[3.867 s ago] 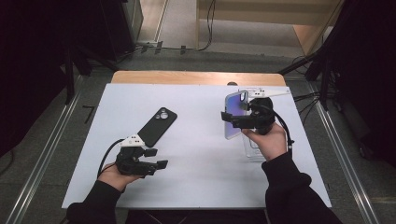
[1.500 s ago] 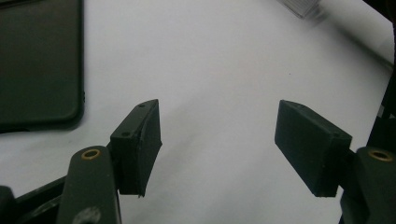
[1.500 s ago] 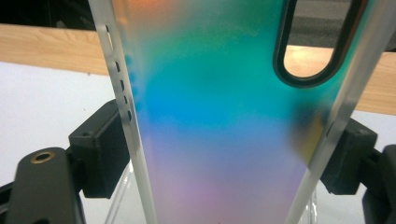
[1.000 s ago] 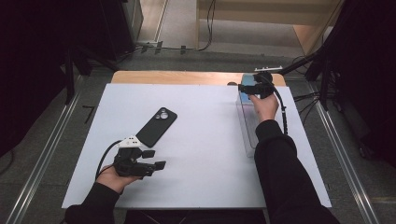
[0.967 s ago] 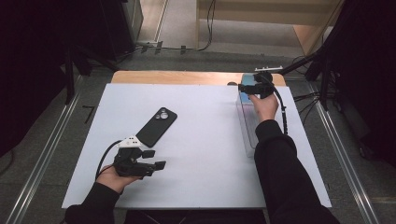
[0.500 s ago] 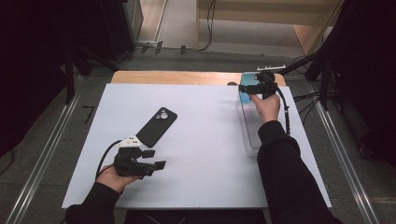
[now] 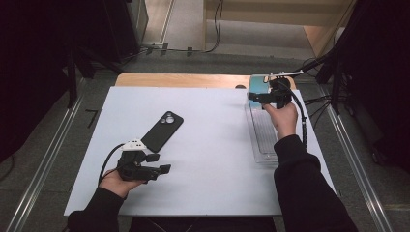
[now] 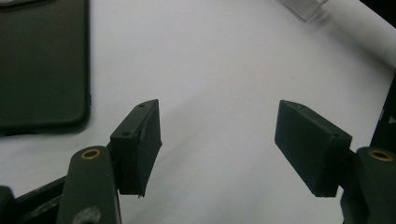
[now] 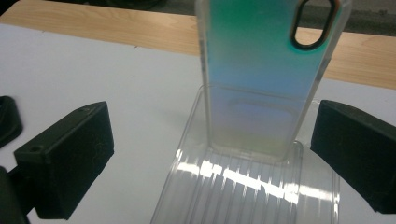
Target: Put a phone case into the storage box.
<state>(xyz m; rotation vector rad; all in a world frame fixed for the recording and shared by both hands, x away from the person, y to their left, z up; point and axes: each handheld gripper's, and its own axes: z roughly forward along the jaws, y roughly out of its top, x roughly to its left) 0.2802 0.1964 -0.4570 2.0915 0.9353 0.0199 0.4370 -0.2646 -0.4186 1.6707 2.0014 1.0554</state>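
An iridescent blue-green phone case point(image 9: 261, 74) stands upright in the far end of a clear ribbed tray point(image 9: 243, 186). My right gripper point(image 9: 215, 119) has just been opening. Its jaws now stand wide on either side of the case without touching it. From above, the right gripper point(image 7: 265, 95) is at the tray's point(image 7: 263, 133) far end, just short of the case point(image 7: 257, 85). A black phone case point(image 7: 162, 130) lies flat left of centre. My left gripper point(image 7: 159, 163) rests open just in front of it with nothing between its jaws. The left gripper point(image 8: 219, 126) has the black case point(image 8: 42, 65) at its upper left.
A white board point(image 7: 208, 159) covers the table. A wooden strip point(image 7: 183, 79) shows along its far edge. Cables trail past the table's right side. Metal rails run on the floor at both sides.
The right gripper carried the iridescent case to the tray's far end, then opened and let it go. It has drawn back and up a little. The left gripper has not moved.
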